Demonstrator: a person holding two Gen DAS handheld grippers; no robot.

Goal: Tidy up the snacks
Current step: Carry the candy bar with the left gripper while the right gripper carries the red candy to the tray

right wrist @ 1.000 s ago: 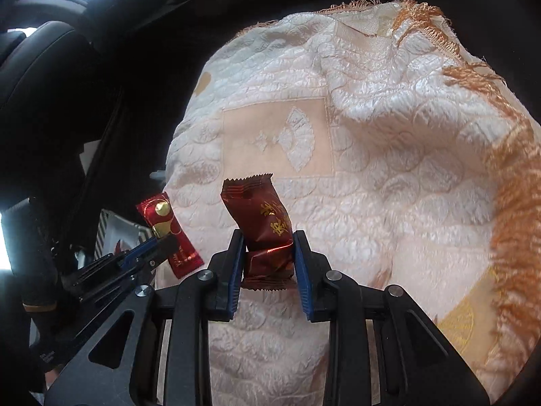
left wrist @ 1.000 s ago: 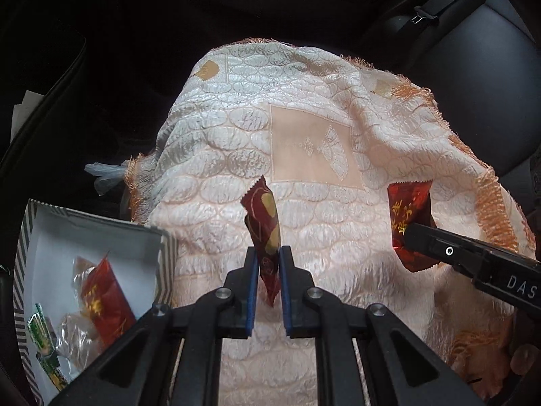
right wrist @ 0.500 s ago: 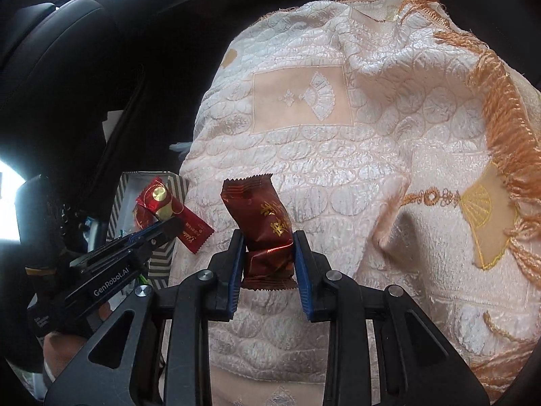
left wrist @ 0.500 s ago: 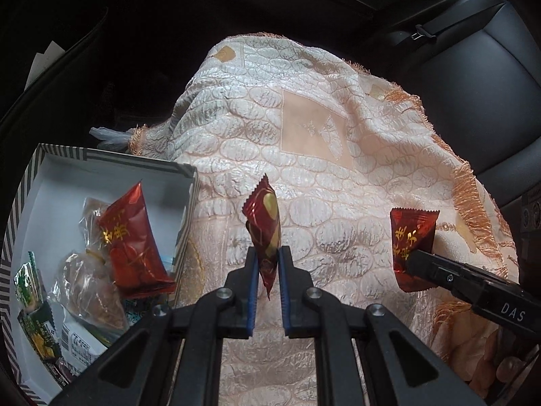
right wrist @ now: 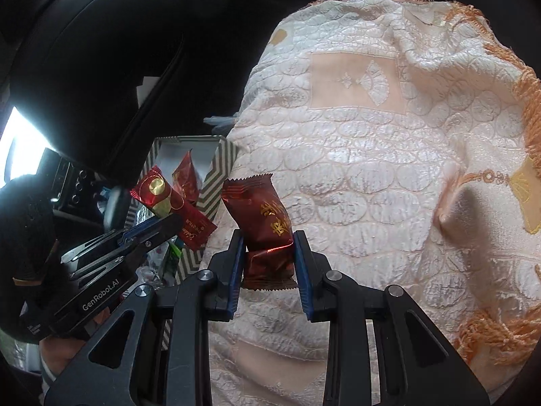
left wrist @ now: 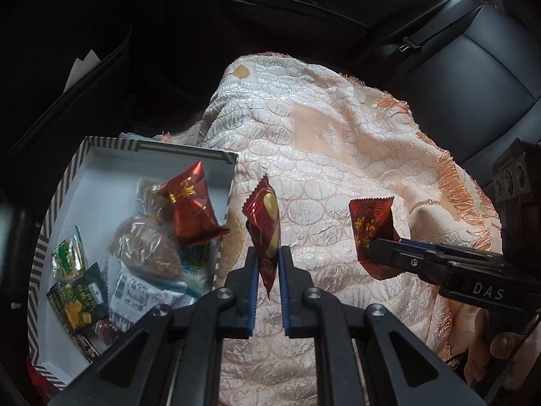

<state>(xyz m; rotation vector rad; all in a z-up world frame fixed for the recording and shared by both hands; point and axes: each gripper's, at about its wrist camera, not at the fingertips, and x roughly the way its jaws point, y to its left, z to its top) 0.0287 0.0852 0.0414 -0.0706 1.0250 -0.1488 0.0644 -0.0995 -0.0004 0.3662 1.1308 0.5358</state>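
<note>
My left gripper (left wrist: pixel 267 253) is shut on a slim red snack bar with a gold oval (left wrist: pixel 265 226), held upright above the cream cloth just right of the striped box (left wrist: pixel 67 182). From the right wrist view the same bar (right wrist: pixel 169 203) sticks out of the left gripper (right wrist: pixel 165 221) in front of the box (right wrist: pixel 216 176). My right gripper (right wrist: pixel 268 242) is shut on a dark red snack packet with gold writing (right wrist: pixel 263 216). That packet (left wrist: pixel 370 226) and the right gripper (left wrist: pixel 382 253) show at the right of the left wrist view.
The box holds a red packet (left wrist: pixel 189 209), a clear-wrapped brown cake (left wrist: pixel 148 247), green packets (left wrist: pixel 77 301) and white ones. A quilted cream cloth with orange fringe (left wrist: pixel 321 155) covers the seat. Black car seats (left wrist: pixel 473 77) and a seat-back pocket surround it. A hand (left wrist: pixel 500 348) holds the right tool.
Both grippers have carried their snacks leftward toward the striped box, which now fills much more of the left wrist view. Neither grip has altered.
</note>
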